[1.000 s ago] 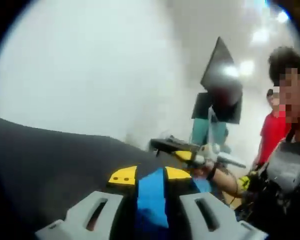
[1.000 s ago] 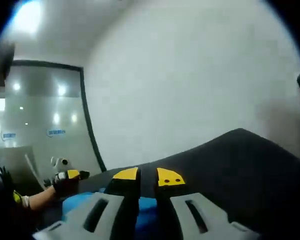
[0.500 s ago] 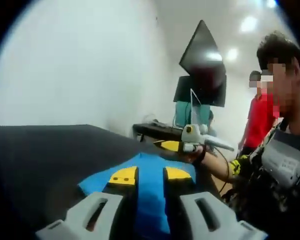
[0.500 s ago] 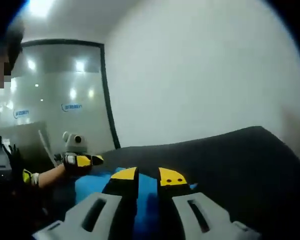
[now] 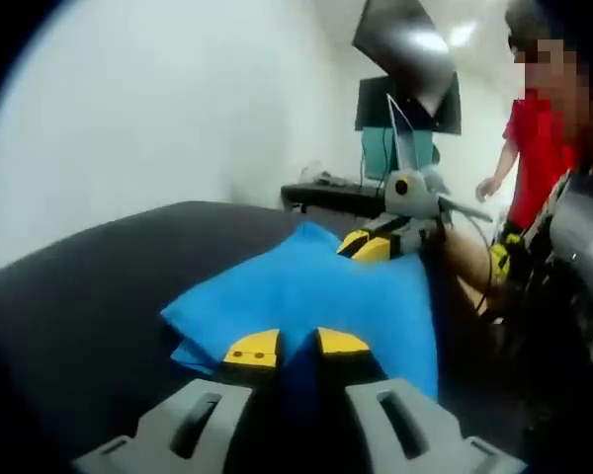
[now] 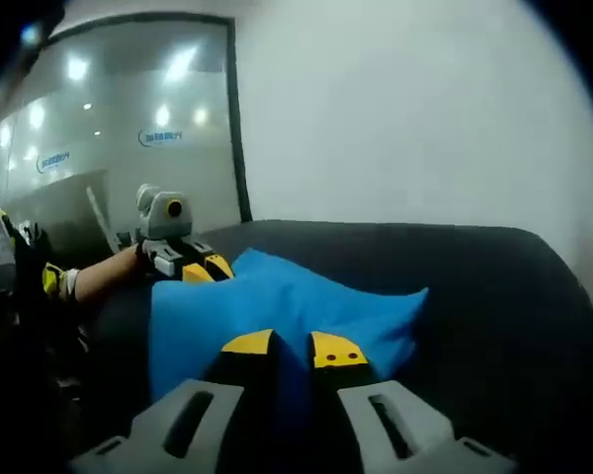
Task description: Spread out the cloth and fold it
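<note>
**Two tools pinch the cloth's near corners**

Both tools, left tool (image 5: pixel 296 346) and right tool (image 6: pixel 295 346), are closed on the near edge of the bright blue fabric cloth (image 5: pixel 316 286), which lies partly rumpled on the dark grey worktop (image 5: pixel 89 296). Spreading looks under way. Next, I judge, the corners need pulling apart and flat before any fold.

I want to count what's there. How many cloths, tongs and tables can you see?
Blue cloth: 1
Tongs: 2, the left tongs and the right tongs
Dark table: 1
Total: 4
</note>
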Demonstrator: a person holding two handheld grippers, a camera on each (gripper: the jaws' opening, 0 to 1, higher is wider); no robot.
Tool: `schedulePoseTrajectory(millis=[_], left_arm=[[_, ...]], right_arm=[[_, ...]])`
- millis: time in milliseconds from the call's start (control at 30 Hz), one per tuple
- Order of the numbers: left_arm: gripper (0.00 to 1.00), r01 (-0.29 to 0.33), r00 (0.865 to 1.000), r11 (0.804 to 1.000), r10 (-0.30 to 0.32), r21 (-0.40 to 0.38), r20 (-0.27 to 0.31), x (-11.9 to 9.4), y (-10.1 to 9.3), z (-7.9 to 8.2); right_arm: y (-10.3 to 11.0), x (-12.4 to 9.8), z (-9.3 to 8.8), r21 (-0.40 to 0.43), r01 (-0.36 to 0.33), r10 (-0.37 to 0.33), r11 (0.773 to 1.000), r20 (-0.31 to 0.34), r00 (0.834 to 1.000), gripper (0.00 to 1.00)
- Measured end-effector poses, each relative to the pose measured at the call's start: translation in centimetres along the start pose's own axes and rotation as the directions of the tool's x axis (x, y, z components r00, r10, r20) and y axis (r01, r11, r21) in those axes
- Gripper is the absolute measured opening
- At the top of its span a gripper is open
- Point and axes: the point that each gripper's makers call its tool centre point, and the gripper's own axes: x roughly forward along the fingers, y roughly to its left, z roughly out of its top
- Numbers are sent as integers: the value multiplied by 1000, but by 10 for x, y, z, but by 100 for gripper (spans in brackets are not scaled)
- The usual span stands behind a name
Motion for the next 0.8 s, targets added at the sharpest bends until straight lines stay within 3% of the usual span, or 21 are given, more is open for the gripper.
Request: schedulePoseTrajectory(millis=[33,100,200,233,300,400,433,533,600,700,800], left_arm=[[17,-2,999,1000,2,2,40,-2,2,8],[17,0,990,1000,4,-24,141,-11,5,29],[17,46,946,995,-15,-90,323,-33,9,63],[17,47,932,991,1,-122,363,-39,12,69],[17,16,903,984,62,-178,426,-51,28,78],[17,-33,873,962,159,-270,461,-65,52,79],[17,-44,871,954,182,-296,457,-67,58,77],[17,-29,868,954,173,-299,465,-69,57,77],[17,-18,870,959,154,-282,468,-67,51,78],[17,-5,886,975,107,-222,452,-57,36,77],[17,-27,903,983,101,-179,418,-47,32,72]], right_arm=[[-1,-3,6,-18,-1,1,1000,33,999,12],[-7,-11,24,21,34,-36,999,136,990,16],[-23,-27,46,96,96,-119,991,276,954,17],[-26,-30,48,106,112,-139,988,290,947,17],[-27,-29,46,103,114,-139,988,280,950,17],[-21,-22,40,42,124,-131,991,239,962,17],[-19,-21,40,24,128,-130,991,235,963,17],[-17,-21,42,22,116,-118,993,248,961,17],[-19,-24,49,72,102,-119,992,289,950,17],[-31,-32,56,148,121,-165,982,336,927,17],[-34,-31,52,139,135,-173,981,315,933,17]])
